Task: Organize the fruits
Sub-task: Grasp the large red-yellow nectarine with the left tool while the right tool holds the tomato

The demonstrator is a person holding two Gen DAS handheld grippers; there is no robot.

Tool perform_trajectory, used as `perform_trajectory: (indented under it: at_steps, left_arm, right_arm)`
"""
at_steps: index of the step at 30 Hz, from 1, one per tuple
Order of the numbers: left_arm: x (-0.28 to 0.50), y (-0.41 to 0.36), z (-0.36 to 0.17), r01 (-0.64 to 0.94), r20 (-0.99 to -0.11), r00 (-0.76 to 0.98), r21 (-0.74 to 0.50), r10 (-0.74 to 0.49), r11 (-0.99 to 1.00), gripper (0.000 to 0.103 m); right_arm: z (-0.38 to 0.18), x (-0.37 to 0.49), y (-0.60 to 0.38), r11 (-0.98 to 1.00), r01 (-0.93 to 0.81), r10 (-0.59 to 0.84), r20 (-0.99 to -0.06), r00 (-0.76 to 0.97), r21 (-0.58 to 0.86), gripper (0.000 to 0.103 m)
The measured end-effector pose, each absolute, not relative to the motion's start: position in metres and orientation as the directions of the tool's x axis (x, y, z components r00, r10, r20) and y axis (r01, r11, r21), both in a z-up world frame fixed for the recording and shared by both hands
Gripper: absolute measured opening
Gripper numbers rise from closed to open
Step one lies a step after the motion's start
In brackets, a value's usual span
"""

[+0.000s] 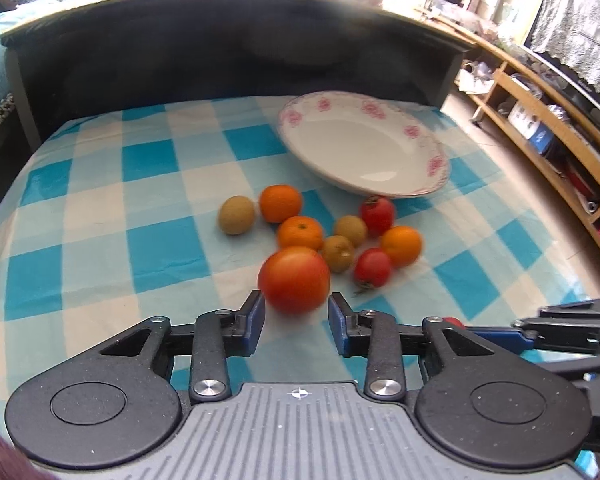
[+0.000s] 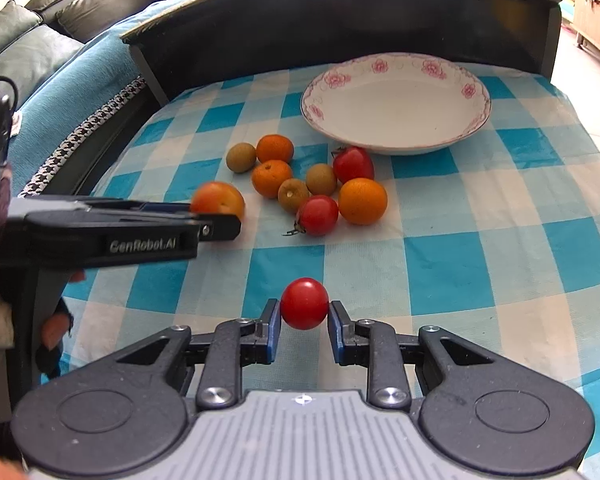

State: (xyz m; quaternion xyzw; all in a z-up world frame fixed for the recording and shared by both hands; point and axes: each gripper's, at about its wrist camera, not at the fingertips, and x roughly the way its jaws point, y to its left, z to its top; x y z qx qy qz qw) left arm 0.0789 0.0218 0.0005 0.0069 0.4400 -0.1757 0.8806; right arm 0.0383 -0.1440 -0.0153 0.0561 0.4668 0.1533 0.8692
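both claws loaded for the empty plate (image 2: 396, 136): left claw (image 1: 296, 312) grips big tomato (image 1: 294, 280), right claw (image 2: 304, 320) pinches small tomato (image 2: 304, 303).

You get bright daylight in both views, coming from the far right, where the window area blows out to white behind the shelves (image 1: 540, 120). The plate (image 1: 380, 184) shows a soft glare patch on its glazed inside. Your left wrist view is smeared by motion blur: the large tomato (image 1: 294, 280) and the fruit behind it have soft edges. Your right wrist view is sharper. Fisheye distortion bends the desk (image 2: 500, 240) edges and the dark headboard (image 2: 340, 12) into curves.
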Motion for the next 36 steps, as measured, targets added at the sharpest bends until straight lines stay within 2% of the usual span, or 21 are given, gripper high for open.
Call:
perform_trajectory:
  at_steps: [2, 4, 9, 11, 13, 16, 19, 22, 30, 36]
  left_arm:
    - [0.078, 0.018, -0.003, 0.314, -0.787, 0.554, -0.103, -0.27, 0.944, 0.043]
    - [0.081, 0.017, -0.009, 0.302, -0.798, 0.538, -0.119, -0.272, 0.946, 0.043]
    - [0.085, 0.015, -0.012, 0.302, -0.784, 0.558, -0.112, -0.271, 0.947, 0.05]
    - [0.087, 0.014, -0.011, 0.298, -0.775, 0.571, -0.111, -0.27, 0.948, 0.064]
    - [0.09, 0.013, -0.012, 0.292, -0.767, 0.584, -0.108, -0.266, 0.95, 0.069]
    - [0.096, 0.009, -0.017, 0.298, -0.772, 0.577, -0.104, -0.266, 0.949, 0.069]
    - [0.097, 0.005, -0.024, 0.299, -0.777, 0.58, -0.08, -0.247, 0.951, 0.063]
    - [0.095, 0.004, -0.023, 0.304, -0.777, 0.581, -0.069, -0.242, 0.95, 0.053]
    - [0.087, 0.011, -0.017, 0.283, -0.795, 0.547, -0.121, -0.263, 0.952, 0.052]
    - [0.075, 0.01, 0.005, 0.287, -0.767, 0.574, -0.138, -0.286, 0.948, 0.052]
  right_arm:
    - [-0.013, 0.037, -0.145, 0.949, -0.208, 0.311, -0.792, 0.525, 0.235, 0.028]
    - [-0.012, 0.037, -0.145, 0.954, -0.201, 0.295, -0.796, 0.528, 0.22, 0.028]
    - [-0.017, 0.035, -0.145, 0.958, -0.19, 0.285, -0.806, 0.519, 0.216, 0.028]
    - [-0.019, 0.033, -0.146, 0.958, -0.188, 0.286, -0.808, 0.515, 0.219, 0.028]
    - [-0.021, 0.033, -0.147, 0.958, -0.182, 0.285, -0.81, 0.513, 0.221, 0.028]
    - [-0.023, 0.036, -0.151, 0.958, -0.171, 0.288, -0.81, 0.511, 0.232, 0.028]
    - [-0.026, 0.039, -0.151, 0.956, -0.171, 0.294, -0.812, 0.505, 0.239, 0.028]
    - [-0.028, 0.04, -0.152, 0.955, -0.172, 0.297, -0.814, 0.499, 0.242, 0.028]
    - [-0.024, 0.042, -0.152, 0.957, -0.167, 0.291, -0.811, 0.508, 0.239, 0.028]
    - [-0.008, 0.039, -0.152, 0.958, -0.166, 0.286, -0.788, 0.546, 0.233, 0.028]
